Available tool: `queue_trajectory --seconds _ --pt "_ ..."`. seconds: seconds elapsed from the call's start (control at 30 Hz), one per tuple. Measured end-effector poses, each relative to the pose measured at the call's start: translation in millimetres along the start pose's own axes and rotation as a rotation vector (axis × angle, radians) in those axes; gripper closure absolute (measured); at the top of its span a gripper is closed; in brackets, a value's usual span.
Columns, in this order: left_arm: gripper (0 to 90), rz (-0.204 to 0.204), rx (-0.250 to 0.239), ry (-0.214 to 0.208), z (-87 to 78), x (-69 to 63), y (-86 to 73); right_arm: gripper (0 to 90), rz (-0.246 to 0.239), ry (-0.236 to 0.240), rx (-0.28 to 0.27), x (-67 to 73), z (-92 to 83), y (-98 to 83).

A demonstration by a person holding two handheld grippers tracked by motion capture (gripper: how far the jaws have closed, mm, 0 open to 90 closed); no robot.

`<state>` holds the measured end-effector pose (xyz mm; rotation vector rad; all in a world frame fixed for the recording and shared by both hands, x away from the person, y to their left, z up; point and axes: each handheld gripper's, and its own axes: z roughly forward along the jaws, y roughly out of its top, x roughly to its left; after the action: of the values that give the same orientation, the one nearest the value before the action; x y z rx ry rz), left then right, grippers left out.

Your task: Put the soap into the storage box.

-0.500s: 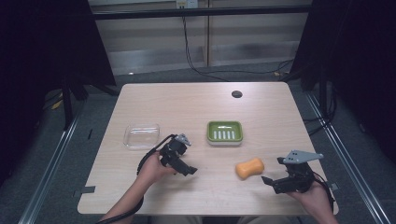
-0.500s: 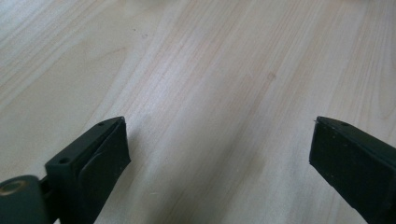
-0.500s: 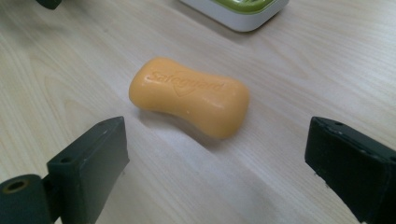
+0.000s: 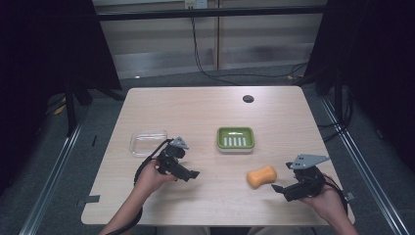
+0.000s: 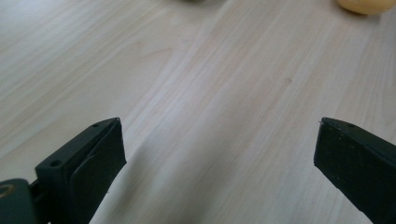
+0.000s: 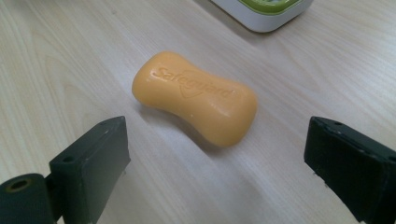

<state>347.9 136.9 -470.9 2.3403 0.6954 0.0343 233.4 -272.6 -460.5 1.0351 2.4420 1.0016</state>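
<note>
Presently the orange soap bar (image 6: pixel 195 97) lies flat on the bare wooden table (image 4: pixel 205 112), toward the person's right, well apart from the clear lid (image 4: pixel 148 141) and near but not touching the green soap dish (image 4: pixel 236 138). It is a waisted bar, narrower at the middle, rounded at both ends, with a brand name pressed into its top face. The right gripper (image 4: pixel 278 188) sits just beside it, pointed at it, jaws spread wide with nothing between them; the right gripper view shows the bar ahead of the jaws, lying askew to their line. The left gripper (image 4: pixel 192 174) rests at mid-table, also released and empty, with bare wood between its jaws. Judged by appearance, the bar is solid, light and stiff, unlikely to deform or break, but smooth and waxy, so liable to slide or squirt out under a hard pinch. The rounded ends offer poor purchase. The soundest hold appears to be across the narrow waist, pads on the two long sides, which would call for turning the gripper square to the bar first. Moderate closing pressure seems sufficient.
</note>
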Motion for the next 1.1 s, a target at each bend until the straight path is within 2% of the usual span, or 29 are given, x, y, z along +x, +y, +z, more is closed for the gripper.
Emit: queue_trajectory --seconds 0.03,0.07,0.1,0.13,0.17,0.2,0.23,0.27,0.33,0.37,0.43,0.53,0.57,0.6,0.67,0.7,0.83,0.87,0.9,0.93,1.1 --pt "2.1 0.034 0.030 0.005 -6.5 3.3 -5.7 6.9 -0.006 0.007 0.013 -0.2 2.1 2.7" --pt "1.9 0.050 0.043 0.019 -9.3 4.0 -9.4 7.0 -0.020 0.014 0.017 -0.2 3.1 4.5" --pt "2.1 0.017 0.022 0.017 -9.7 2.7 -13.4 7.7 -0.041 0.022 0.016 -0.4 4.7 6.2" --pt "2.4 0.017 0.022 0.017 -9.7 2.7 -13.4 7.7 -0.041 0.022 0.016 -0.4 4.7 6.2" --pt "2.4 0.001 0.022 0.010 -12.1 3.0 -18.3 7.8 -0.068 0.022 0.035 0.6 7.8 9.7" --pt "2.4 0.001 0.022 0.010 -12.1 3.0 -18.3 7.9 -0.091 0.021 0.040 0.1 10.1 11.3" --pt "2.4 0.003 0.031 0.025 -13.7 2.5 -19.5 7.9 -0.091 0.021 0.040 0.1 10.1 11.3" --pt "2.1 -0.001 0.018 0.032 -13.8 1.4 -20.6 7.7 -0.097 0.038 0.056 -0.1 14.9 14.4" --pt "1.4 0.006 0.016 0.028 -15.7 0.2 -22.0 7.7 -0.110 0.029 0.073 0.3 16.7 15.9" --pt "1.0 -0.008 0.052 0.034 -15.8 0.8 -23.6 7.8 -0.143 0.029 0.104 0.2 19.9 17.9" --pt "0.9 -0.018 0.063 0.044 -16.2 3.0 -24.6 8.0 -0.155 0.036 0.118 -0.4 20.9 20.0" --pt "1.3 -0.037 0.053 0.033 -15.3 5.4 -25.7 8.4 -0.182 0.030 0.135 -1.6 21.4 22.4" --pt "1.4 -0.054 0.053 0.032 -14.6 6.0 -25.9 8.1 -0.188 0.022 0.164 -2.2 21.6 24.6" --pt "1.4 -0.064 0.061 0.035 -14.0 7.0 -26.2 8.1 -0.188 0.022 0.164 -2.2 21.6 24.6" --pt "1.8 -0.076 0.064 0.032 -12.9 7.8 -26.5 8.8 -0.229 0.035 0.160 -3.8 23.3 27.3" --pt "1.9 -0.032 0.097 0.018 -14.8 11.2 -26.0 8.9 -0.234 0.053 0.162 -3.6 26.2 29.9" --pt "2.3 -0.083 0.055 0.027 -13.4 9.1 -25.8 9.3 -0.268 0.072 0.178 -2.5 33.3 34.3" --pt "2.4 -0.083 0.055 0.027 -13.4 9.1 -25.8 9.3 -0.268 0.072 0.178 -2.5 33.3 34.3" --pt "2.5 -0.049 0.081 0.025 -16.0 12.7 -25.4 9.5 -0.276 0.088 0.183 -3.5 37.9 35.5" --pt "2.4 -0.046 0.085 0.029 -16.5 13.2 -25.3 9.5 -0.271 0.088 0.195 -3.6 39.8 36.2" --pt "2.5 -0.059 0.081 0.042 -15.6 14.0 -25.8 11.5 -0.309 0.111 0.230 -4.3 49.4 39.3"
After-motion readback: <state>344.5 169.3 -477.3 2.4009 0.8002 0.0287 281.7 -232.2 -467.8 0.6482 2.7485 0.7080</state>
